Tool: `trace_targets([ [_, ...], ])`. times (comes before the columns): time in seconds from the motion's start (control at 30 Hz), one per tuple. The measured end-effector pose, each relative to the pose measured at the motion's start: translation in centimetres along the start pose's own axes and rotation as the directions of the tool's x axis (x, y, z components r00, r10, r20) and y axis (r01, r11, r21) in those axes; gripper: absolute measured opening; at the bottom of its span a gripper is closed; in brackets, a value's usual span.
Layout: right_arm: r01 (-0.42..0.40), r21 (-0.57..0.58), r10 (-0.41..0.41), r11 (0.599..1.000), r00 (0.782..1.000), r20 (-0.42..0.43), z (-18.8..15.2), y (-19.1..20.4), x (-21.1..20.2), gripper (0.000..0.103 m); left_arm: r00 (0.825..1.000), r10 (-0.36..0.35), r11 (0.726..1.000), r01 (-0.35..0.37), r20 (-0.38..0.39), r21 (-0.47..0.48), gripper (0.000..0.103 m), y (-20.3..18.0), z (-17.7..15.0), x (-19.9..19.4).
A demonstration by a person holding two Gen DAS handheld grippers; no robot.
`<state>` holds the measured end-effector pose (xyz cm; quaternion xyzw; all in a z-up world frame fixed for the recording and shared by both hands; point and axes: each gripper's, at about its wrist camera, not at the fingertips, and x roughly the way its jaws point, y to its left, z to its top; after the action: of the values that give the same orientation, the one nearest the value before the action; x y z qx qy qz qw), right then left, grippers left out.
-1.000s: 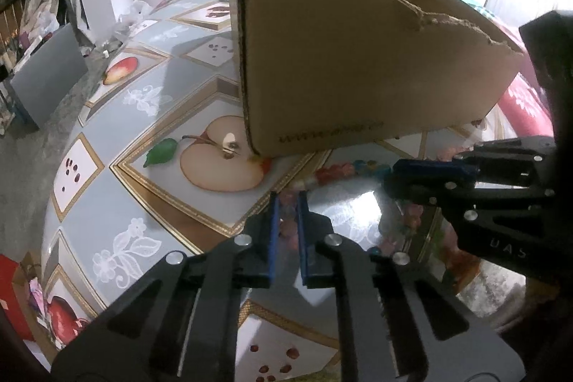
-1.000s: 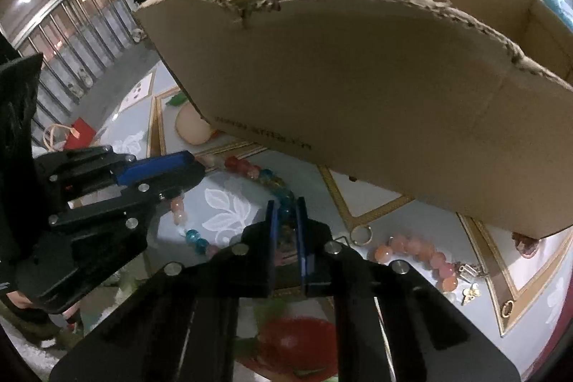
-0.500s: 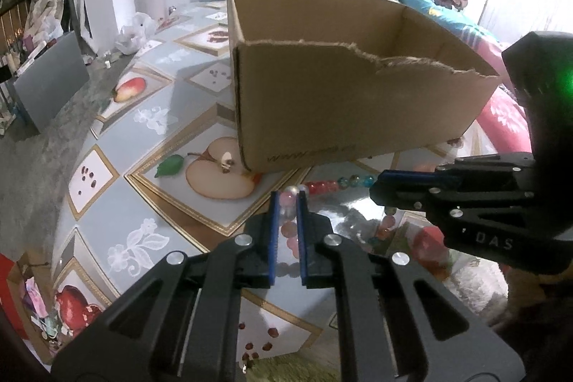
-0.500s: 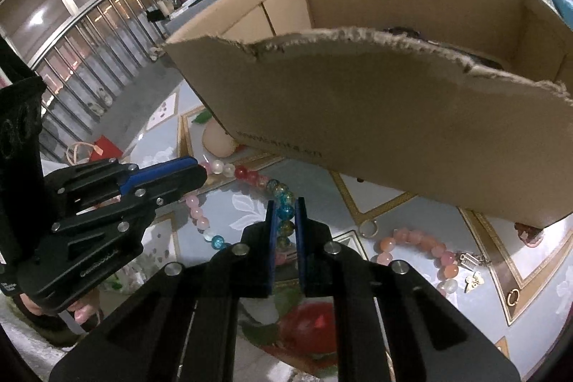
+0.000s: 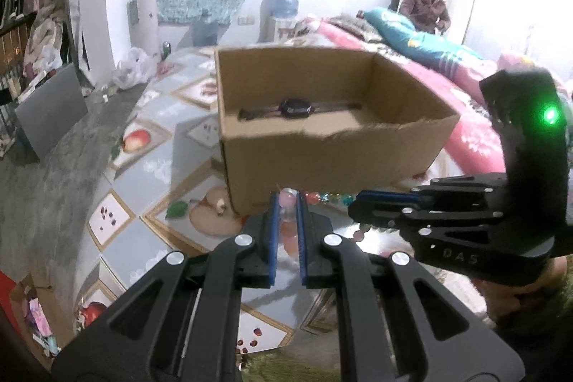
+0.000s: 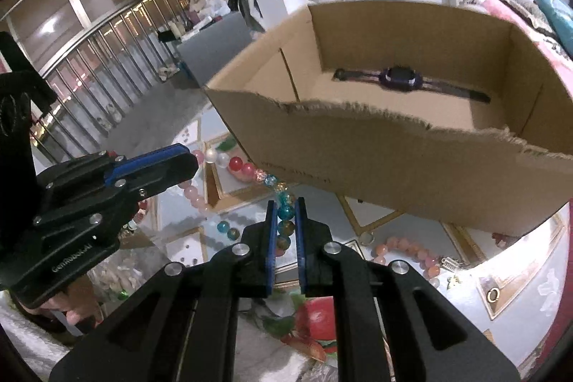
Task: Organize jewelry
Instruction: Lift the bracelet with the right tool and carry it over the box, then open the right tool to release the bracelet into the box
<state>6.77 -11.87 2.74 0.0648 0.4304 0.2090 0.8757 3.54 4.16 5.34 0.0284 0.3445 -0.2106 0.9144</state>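
Two grippers are sharing one long bead necklace between them. Through the left wrist camera, the left gripper (image 5: 287,203) is pinching pale pink beads of the bead necklace (image 5: 324,197), its blue pads nearly together on them, while the right gripper (image 5: 361,203) is reaching in from the right side, low in front of the cardboard box (image 5: 322,160). A watch (image 5: 295,107) is lying on the box floor by the far wall. Beyond the bed, a person (image 5: 426,4) is sitting, not involved.

Through the right wrist camera, the right gripper (image 6: 285,213) is clamping teal and amber beads, pads nearly together on them, and the strand is running up-left past red and white beads toward the left gripper (image 6: 191,163). A pink bracelet (image 6: 406,253), a ring (image 6: 494,294) and small charms are lying on the patterned table (image 6: 530,260).

Judging from this, the slack loop could be snagging on the torn front edge of the box as it goes over, or beads could be slipping from such a narrow pinch; pulling the hands apart might strain the string.

Hidden: the middle of the strand behind the right gripper's body, the loop hanging below the fingers, and any clasp. Blur is softening the box contents.
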Motion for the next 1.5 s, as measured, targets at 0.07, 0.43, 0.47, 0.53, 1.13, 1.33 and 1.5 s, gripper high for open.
trace_targets([
  [0.07,-0.001,-0.008,0.001,1.000,1.000,0.031,0.3,0.3,-1.2,0.010,1.000,-0.015,1.000,0.015,0.022,0.004,0.008,-0.3,0.7,-0.8],
  [0.43,-0.004,-0.074,0.019,0.997,0.979,0.201,6.5,-0.3,-7.2,0.010,0.978,-0.077,0.994,0.061,0.192,0.089,0.008,-1.3,8.8,-3.8],
  [0.47,-0.003,-0.077,0.019,0.997,0.979,0.202,7.6,-0.7,-7.2,0.010,0.977,-0.073,0.994,0.055,0.199,0.095,0.008,-1.2,9.5,-3.5],
  [0.53,-0.014,-0.060,0.024,0.998,0.985,0.170,9.7,-1.9,-6.0,0.010,0.979,-0.087,0.993,0.071,0.186,0.092,0.008,-0.8,11.2,-2.1],
  [1.13,-0.099,0.243,0.142,0.965,0.976,-0.166,13.8,-10.0,7.6,0.011,0.990,0.009,1.000,-0.013,-0.139,-0.028,0.022,6.3,12.5,11.8],
  [1.33,-0.123,0.257,0.146,0.959,0.986,-0.075,12.8,-10.8,4.2,0.011,0.995,0.045,0.999,-0.046,-0.084,-0.012,0.024,5.9,11.9,9.9],
  [1.5,-0.152,0.254,0.158,0.955,0.987,-0.006,11.5,-10.3,0.9,0.018,0.995,0.097,0.995,-0.097,0.004,0.009,0.041,4.9,11.1,6.7],
])
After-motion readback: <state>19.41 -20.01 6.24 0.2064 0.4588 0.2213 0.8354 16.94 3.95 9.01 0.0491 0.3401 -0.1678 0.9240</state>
